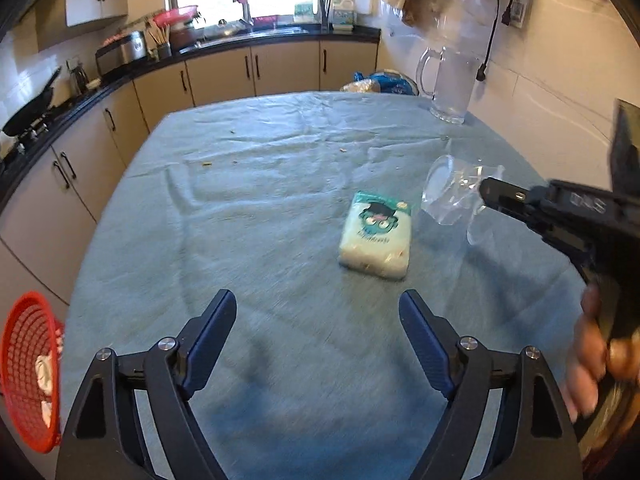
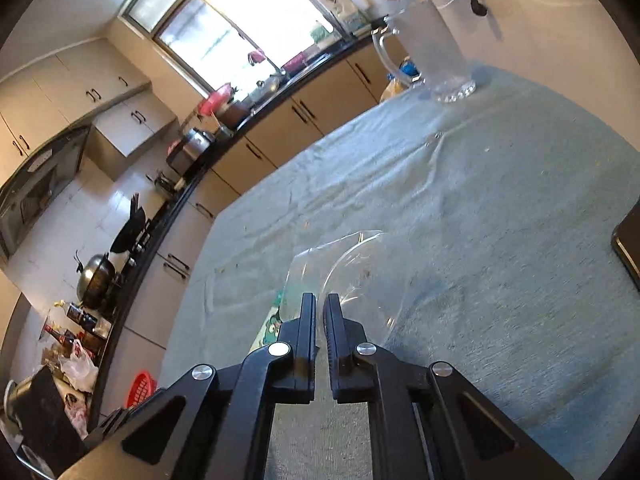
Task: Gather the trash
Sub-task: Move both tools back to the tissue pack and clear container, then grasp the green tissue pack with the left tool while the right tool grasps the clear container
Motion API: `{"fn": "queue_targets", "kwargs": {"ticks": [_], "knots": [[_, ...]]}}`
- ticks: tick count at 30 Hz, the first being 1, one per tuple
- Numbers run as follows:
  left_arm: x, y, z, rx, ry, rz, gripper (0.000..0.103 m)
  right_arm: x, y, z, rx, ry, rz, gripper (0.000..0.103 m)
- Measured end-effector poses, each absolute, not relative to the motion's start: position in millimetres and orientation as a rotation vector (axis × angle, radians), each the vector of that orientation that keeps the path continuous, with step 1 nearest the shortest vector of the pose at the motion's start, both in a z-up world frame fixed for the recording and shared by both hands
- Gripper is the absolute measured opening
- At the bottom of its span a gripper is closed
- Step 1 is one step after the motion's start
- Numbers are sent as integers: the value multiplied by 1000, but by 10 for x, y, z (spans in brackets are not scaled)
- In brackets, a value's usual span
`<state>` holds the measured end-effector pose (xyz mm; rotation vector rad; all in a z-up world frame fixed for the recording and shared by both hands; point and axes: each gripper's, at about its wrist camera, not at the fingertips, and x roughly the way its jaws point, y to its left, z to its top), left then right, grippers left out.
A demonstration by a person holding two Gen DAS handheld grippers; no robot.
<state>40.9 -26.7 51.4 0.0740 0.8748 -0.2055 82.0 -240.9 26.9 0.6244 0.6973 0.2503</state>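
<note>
Thin plastic cup pinched at its edge, likely to slip or buckle.

From the left wrist, my left hand-held gripper (image 1: 318,322) stood wide apart and empty over the surface (image 1: 248,200); I judged the clear plastic cup (image 1: 448,190), nipped by the right hand-held gripper (image 1: 486,192), could crumple free, with the tissue pack (image 1: 376,240) just beside it and the red basket (image 1: 28,368) well off left. From the right wrist, its jaws were clamped together on the cup's (image 2: 360,276) rim; the glass jug (image 2: 434,56) stood clear, far behind.

No legible txt; tissue pack (image 1: 376,236) print too blurry.
</note>
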Motion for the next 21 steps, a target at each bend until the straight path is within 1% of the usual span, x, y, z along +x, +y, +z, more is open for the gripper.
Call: {"fn": "queue_targets", "kwargs": {"ticks": [9, 16, 18, 19, 20, 21], "knots": [[879, -591, 326, 62, 975, -258, 83, 780, -2589, 280, 696, 662, 228, 6], [1045, -749, 187, 90, 979, -244, 82, 783, -2621, 303, 707, 650, 218, 6], [1068, -749, 159, 83, 981, -251, 75, 780, -2630, 289, 706, 652, 217, 6], [1076, -746, 132, 84, 992, -256, 61, 792, -2622, 282, 705, 655, 219, 6], [1098, -742, 120, 81, 1002, -264, 55, 799, -2621, 276, 704, 659, 221, 6], [1087, -726, 120, 73, 995, -272, 54, 807, -2612, 274, 702, 661, 223, 6]]}}
